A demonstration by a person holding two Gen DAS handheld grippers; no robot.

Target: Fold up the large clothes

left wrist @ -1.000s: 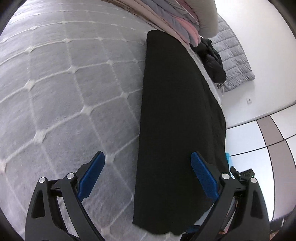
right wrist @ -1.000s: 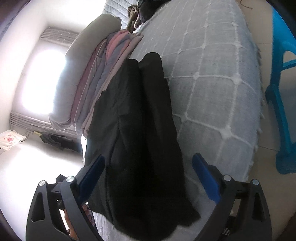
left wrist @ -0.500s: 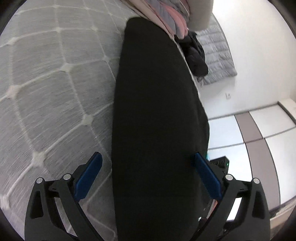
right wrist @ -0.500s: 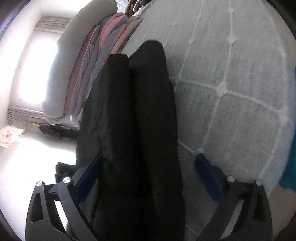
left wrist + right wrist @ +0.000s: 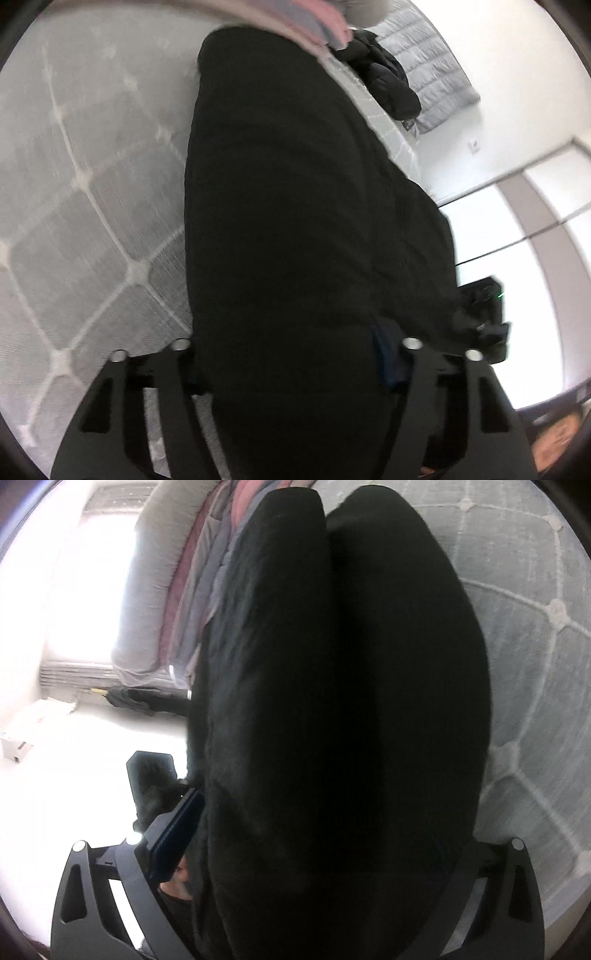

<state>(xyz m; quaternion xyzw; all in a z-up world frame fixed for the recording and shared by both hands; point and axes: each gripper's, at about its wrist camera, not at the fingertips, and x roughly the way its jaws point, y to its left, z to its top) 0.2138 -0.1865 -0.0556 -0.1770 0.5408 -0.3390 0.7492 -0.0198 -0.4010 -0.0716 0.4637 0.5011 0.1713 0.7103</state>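
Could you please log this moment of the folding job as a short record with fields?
garment: black garment, folded long, two lobes side by side in right view
surface: grey quilted bed cover
left claw: fingers straddle garment end
right claw: fingers straddle garment end
behind: stack of pink and grey clothes
grip: cannot tell

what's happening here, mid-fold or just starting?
Mid-fold, it seems. A person is working a long black folded garment lying on the grey quilted bedspread. Each handheld claw straddles one end of it: the left claw and the right claw both have fabric between their fingers. Whether either has clamped shut is unclear. A stack of pink and grey folded clothes sits beside it.
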